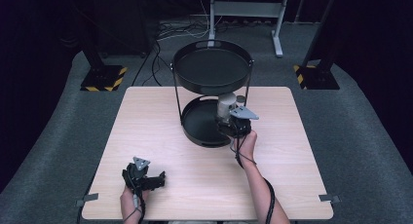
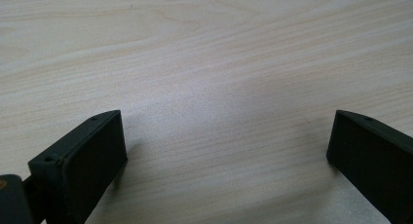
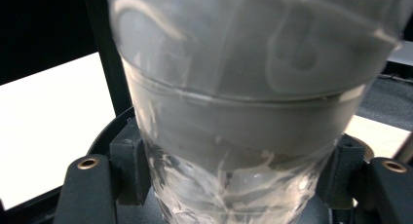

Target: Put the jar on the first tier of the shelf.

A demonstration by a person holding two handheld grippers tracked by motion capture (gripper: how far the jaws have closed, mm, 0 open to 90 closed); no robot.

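No brand, label or legible writing on anything here; note that first. Your left gripper point(image 1: 144, 177) sits low near the front left of the table point(image 1: 160, 136), jaws wide apart with nothing between them; in the left gripper view the two black fingers point(image 2: 83, 165) are blunt, matte blocks over bare, pale wood with fine straight grain. Moving right, the stand point(image 1: 213, 95) is black metal: two round, rimmed trays, one above the other, joined by thin upright rods, placed at the far middle of the table. Your right gripper point(image 1: 233, 121) is over the right part of the lower tray point(image 1: 195, 121), clamped on a cup point(image 1: 225, 107). The cup stays upright between the fingers, beneath the upper tray's front rim; whether its base touches the lower tray cannot be told. In the right gripper view the cup point(image 3: 243, 112) is clear, thin plastic, round and widening upward, with a raised ring around its wall and scuffed, streaky reflections lower down. The pads point(image 3: 129, 158) press its lower wall from both sides, so the grip is near the base, with most of the cup standing above the fingers. Grey carpet surrounds the table.
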